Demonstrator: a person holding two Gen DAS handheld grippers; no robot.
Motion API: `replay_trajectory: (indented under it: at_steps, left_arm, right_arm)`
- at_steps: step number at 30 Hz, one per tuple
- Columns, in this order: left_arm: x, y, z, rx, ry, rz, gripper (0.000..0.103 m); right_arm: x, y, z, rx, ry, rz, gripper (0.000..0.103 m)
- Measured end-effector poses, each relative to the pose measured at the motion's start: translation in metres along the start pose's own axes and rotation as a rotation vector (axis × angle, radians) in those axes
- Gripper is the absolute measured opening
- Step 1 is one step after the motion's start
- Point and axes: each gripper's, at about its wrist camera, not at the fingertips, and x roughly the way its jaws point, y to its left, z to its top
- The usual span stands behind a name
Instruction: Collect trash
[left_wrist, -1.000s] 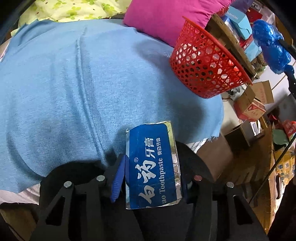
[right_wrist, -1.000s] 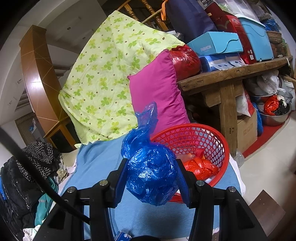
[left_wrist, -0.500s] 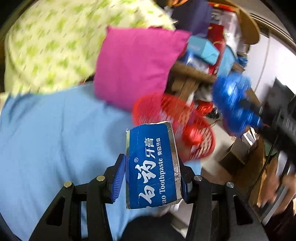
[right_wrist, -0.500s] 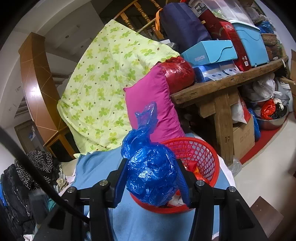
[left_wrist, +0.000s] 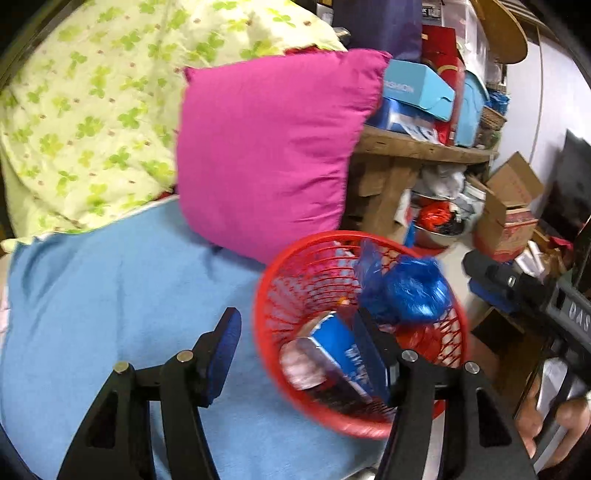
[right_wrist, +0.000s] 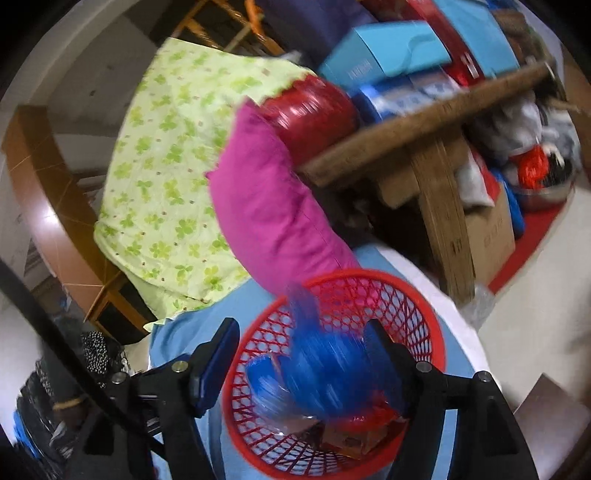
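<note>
Both the left tongs (left_wrist: 301, 345) and right tongs (right_wrist: 301, 354) gape, released. The toothpaste box (left_wrist: 338, 352) and blue bag (right_wrist: 325, 373), blurred, seemingly mid-drop, sit in the red basket (left_wrist: 266, 332). Next: seek more trash.

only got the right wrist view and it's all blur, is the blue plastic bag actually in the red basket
Observer: Yes. The left wrist view shows the crumpled blue plastic bag inside the red mesh plastic basket, on its far right side, with no gripper touching it.
Operator: ok and the left gripper, holding anything
Observer: No. The left gripper is open, with nothing between its fingers.
Operator: so where's its trash
Observer: A blue toothpaste box with silver edges lies tilted inside the basket, at the near side, beside the bag.
</note>
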Motion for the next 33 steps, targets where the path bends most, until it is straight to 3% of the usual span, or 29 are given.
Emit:
replay_trajectory:
  at_steps: [3,10,20,26,33]
  left_arm:
    - [-0.018,0.009,-0.008,0.016,-0.027,0.086,0.073]
    - [-0.072,0.028,-0.032,0.044,-0.093,0.243,0.075]
    - [-0.129,0.085,-0.055,-0.064,-0.144,0.350,0.076]
    - [-0.136,0.142,-0.073,-0.150,-0.137,0.413,0.076]
    - [-0.120,0.209,-0.104,-0.283,-0.077,0.459,0.076]
  right_arm:
    - [-0.004,0.002,-0.006,-0.011,-0.021,0.019,0.073]
    - [-0.028,0.039,-0.023,-0.117,-0.063,0.033,0.073]
    - [-0.028,0.143,-0.054,-0.313,-0.038,0.141,0.073]
    - [0.011,0.195,-0.090,-0.415,0.038,0.150,0.073]
    - [0.087,0.217,-0.136,-0.519,0.172,0.087,0.073]
